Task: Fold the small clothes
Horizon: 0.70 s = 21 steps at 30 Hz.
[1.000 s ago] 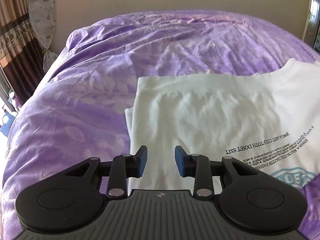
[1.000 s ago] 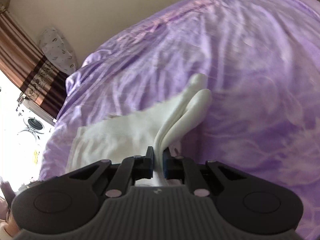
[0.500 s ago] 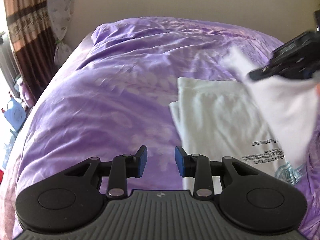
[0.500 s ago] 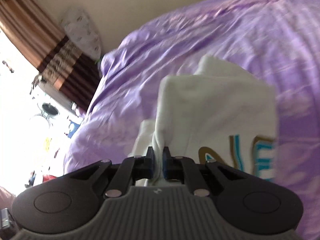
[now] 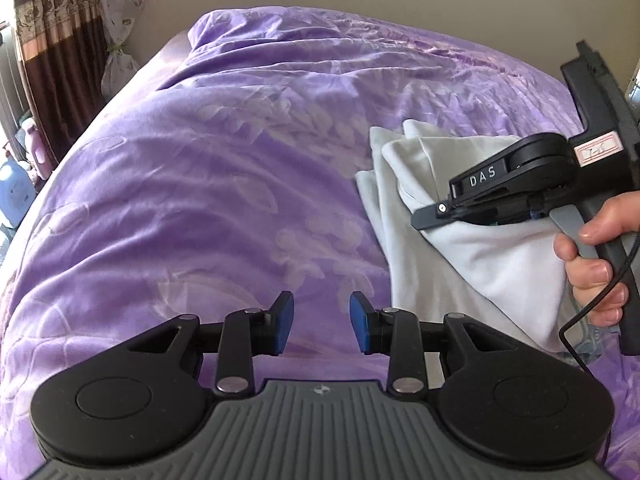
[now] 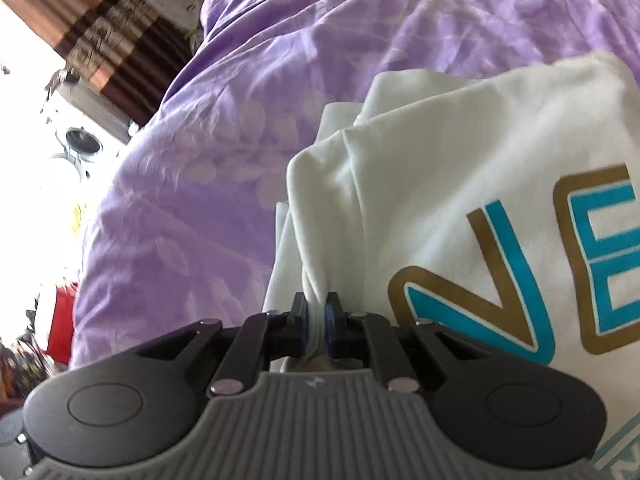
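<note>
A white T-shirt (image 5: 472, 248) with a teal and gold print (image 6: 520, 280) lies partly folded on the purple bed. My right gripper (image 6: 318, 320) is shut on a bunched edge of the shirt and holds that layer folded over the rest; in the left wrist view it shows at the right, above the shirt (image 5: 436, 216). My left gripper (image 5: 321, 322) is open and empty, low over the bedspread, just left of the shirt's edge.
The purple bedspread (image 5: 208, 184) covers the whole bed. A brown striped curtain (image 5: 48, 40) and a wrapped white fan (image 5: 120, 20) stand at the far left. Bottles (image 5: 16, 192) sit by the left bedside. A beige wall is behind.
My right gripper has carried the shirt's edge leftward over the shirt, so the printed side now lies on top. My left gripper has drifted left, off the shirt, and stays open.
</note>
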Each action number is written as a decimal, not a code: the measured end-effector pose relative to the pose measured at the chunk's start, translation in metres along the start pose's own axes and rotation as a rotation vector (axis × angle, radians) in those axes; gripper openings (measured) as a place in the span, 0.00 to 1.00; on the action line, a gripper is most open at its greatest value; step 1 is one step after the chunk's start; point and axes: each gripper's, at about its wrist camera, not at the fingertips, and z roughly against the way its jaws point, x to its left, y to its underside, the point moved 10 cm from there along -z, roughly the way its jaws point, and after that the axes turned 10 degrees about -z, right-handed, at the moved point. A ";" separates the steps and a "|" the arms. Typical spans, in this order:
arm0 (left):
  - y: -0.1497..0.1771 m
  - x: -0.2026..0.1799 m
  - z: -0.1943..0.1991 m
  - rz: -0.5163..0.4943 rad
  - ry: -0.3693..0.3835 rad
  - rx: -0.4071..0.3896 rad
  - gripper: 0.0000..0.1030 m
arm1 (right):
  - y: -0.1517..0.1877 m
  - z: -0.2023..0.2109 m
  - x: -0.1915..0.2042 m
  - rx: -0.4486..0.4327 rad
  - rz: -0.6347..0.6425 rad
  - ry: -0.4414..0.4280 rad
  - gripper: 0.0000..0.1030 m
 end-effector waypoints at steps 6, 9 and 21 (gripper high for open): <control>-0.006 -0.014 0.020 0.034 0.058 -0.017 0.37 | 0.004 0.042 0.025 -0.054 0.121 -0.009 0.18; -0.013 -0.022 0.032 0.086 0.112 -0.055 0.40 | 0.007 0.076 0.029 -0.089 0.150 -0.036 0.18; -0.023 -0.050 0.011 0.356 0.324 0.017 0.71 | 0.050 0.164 -0.080 -0.156 0.228 0.099 0.26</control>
